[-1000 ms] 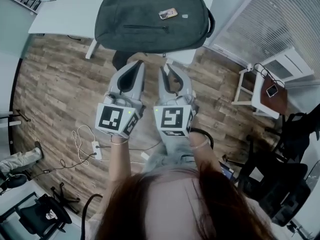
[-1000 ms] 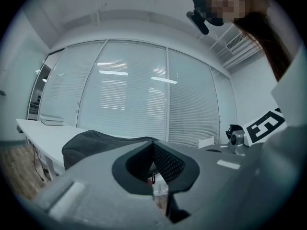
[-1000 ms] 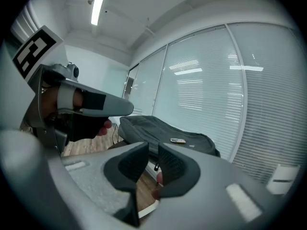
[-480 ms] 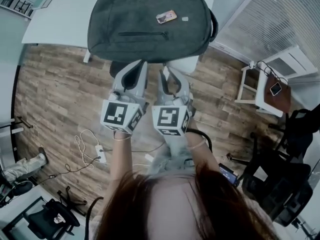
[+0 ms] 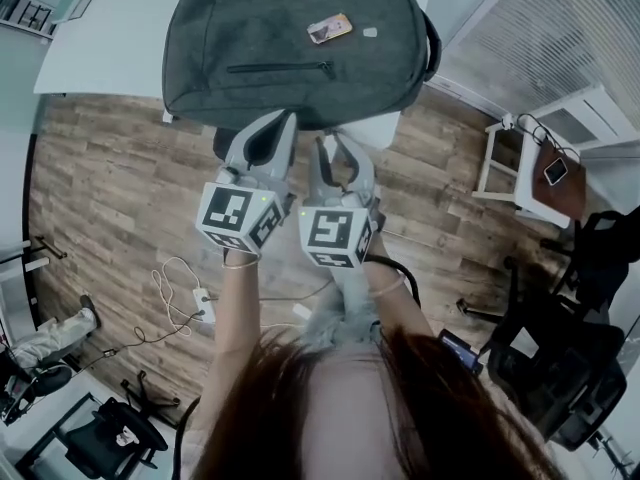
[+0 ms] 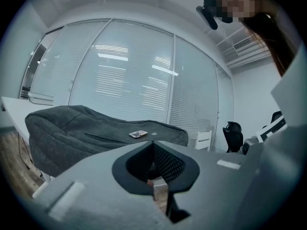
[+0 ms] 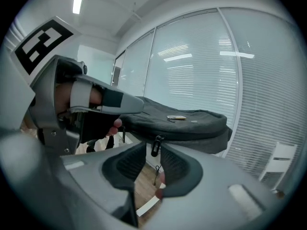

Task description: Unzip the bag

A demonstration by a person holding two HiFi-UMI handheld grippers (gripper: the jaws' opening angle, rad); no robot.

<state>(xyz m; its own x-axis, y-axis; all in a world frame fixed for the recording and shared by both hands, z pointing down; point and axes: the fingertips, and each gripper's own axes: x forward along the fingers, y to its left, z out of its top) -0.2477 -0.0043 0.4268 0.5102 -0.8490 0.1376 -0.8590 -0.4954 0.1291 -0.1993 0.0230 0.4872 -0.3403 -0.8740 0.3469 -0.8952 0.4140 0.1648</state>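
Note:
A dark grey backpack (image 5: pixel 290 48) lies flat on a white table (image 5: pixel 100 58), with a small tag (image 5: pixel 328 28) and a closed pocket zip (image 5: pixel 280 67) on top. Both grippers are side by side just before its near edge. My left gripper (image 5: pixel 272 128) is shut and empty; in its own view the bag (image 6: pixel 86 128) lies beyond its tips (image 6: pixel 153 145). My right gripper (image 5: pixel 336 146) has its jaws opening. A black zipper pull (image 7: pixel 156 145) hangs from the bag's edge (image 7: pixel 182 121), in line with the gap (image 7: pixel 153 155); the pads do not touch it.
Wooden floor lies below the table. A power strip with a cable (image 5: pixel 195 303) is on the floor at left. A small white side table with a phone (image 5: pixel 540 168) stands at right, with dark office chairs (image 5: pixel 560 358) nearer. Window blinds run behind the bag.
Both grippers have moved forward to the bag's near edge. The right gripper's jaws have spread wider. The left stays shut.

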